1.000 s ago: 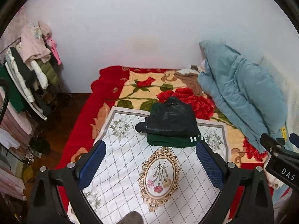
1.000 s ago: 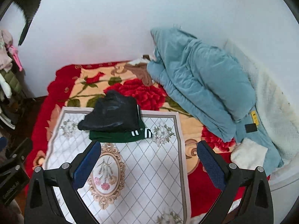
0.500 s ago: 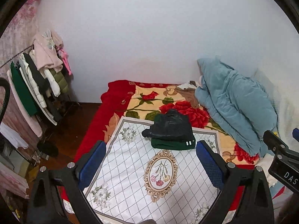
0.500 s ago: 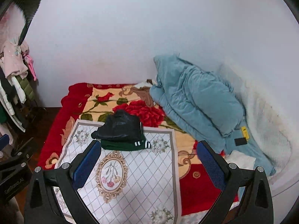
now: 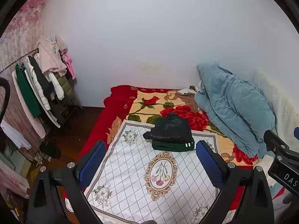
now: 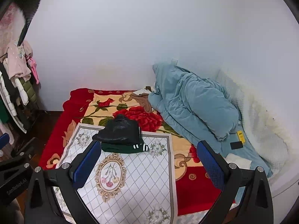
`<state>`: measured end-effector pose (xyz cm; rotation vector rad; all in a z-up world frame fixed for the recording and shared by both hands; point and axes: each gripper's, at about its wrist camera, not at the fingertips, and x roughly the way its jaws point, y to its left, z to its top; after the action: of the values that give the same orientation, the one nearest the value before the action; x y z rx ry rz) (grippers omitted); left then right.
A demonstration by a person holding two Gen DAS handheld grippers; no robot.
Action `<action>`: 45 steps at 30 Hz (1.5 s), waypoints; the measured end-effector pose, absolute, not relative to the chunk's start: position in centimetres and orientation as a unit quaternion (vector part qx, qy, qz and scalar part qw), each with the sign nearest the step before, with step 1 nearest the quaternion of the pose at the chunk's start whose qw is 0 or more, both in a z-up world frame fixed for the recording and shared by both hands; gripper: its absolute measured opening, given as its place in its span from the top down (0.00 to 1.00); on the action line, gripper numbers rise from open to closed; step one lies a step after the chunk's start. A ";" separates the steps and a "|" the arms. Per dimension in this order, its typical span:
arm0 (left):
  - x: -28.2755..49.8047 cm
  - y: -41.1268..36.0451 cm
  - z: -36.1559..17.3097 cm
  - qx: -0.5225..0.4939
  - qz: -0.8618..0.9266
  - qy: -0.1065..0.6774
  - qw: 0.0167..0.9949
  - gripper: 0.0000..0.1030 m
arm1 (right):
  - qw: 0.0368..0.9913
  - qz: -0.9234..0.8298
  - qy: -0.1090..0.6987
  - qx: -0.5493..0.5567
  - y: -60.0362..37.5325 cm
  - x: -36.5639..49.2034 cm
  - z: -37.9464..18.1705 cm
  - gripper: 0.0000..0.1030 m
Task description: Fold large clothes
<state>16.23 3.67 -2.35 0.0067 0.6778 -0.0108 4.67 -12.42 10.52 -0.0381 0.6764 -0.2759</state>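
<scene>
A folded black garment [image 5: 171, 128] lies on top of a folded dark green garment [image 5: 172, 145] with white stripes, at the far end of a white floral mat [image 5: 149, 177] on the bed. The pile also shows in the right wrist view, black [image 6: 119, 131] over green [image 6: 123, 147]. My left gripper [image 5: 149, 160] is open and empty, held well back from the pile. My right gripper [image 6: 149, 160] is open and empty, also well back and above the mat [image 6: 130, 186].
A bunched blue quilt [image 5: 233, 108] lies along the right of the bed, on a red rose blanket [image 5: 149, 104]. A clothes rack [image 5: 37, 85] stands on the left over a dark wooden floor. A white wall is behind. The right gripper's body [image 5: 282, 160] shows at the right.
Both grippers have pulled back and up from the bed, so the folded pile looks smaller and farther. More of the wall and clothes rack is in view. Both stay open.
</scene>
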 end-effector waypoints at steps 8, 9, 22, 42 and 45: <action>15.5 3.5 -1.8 0.000 -0.005 0.324 0.946 0.05 | 0.937 -0.126 0.327 -0.022 -12.8 4.8 11.2 0.00; 15.5 3.5 -1.8 -0.001 -0.005 0.325 0.946 0.05 | 0.936 -0.124 0.327 -0.022 -12.8 4.7 11.2 0.00; 15.3 3.7 -1.5 -0.007 -0.001 0.324 0.946 0.05 | 0.937 -0.112 0.330 -0.028 -12.7 5.0 11.1 0.00; 15.5 4.2 -1.7 -0.005 0.002 0.341 0.940 0.05 | 0.934 -0.103 0.342 -0.030 -12.7 6.1 9.8 0.00; 15.4 4.3 -1.8 -0.005 0.001 0.342 0.940 0.05 | 0.934 -0.103 0.342 -0.031 -12.8 6.2 9.7 0.00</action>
<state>15.42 4.25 -1.77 -0.0102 0.6980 0.0023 6.16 -12.75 9.73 -0.0626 0.6989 -0.2112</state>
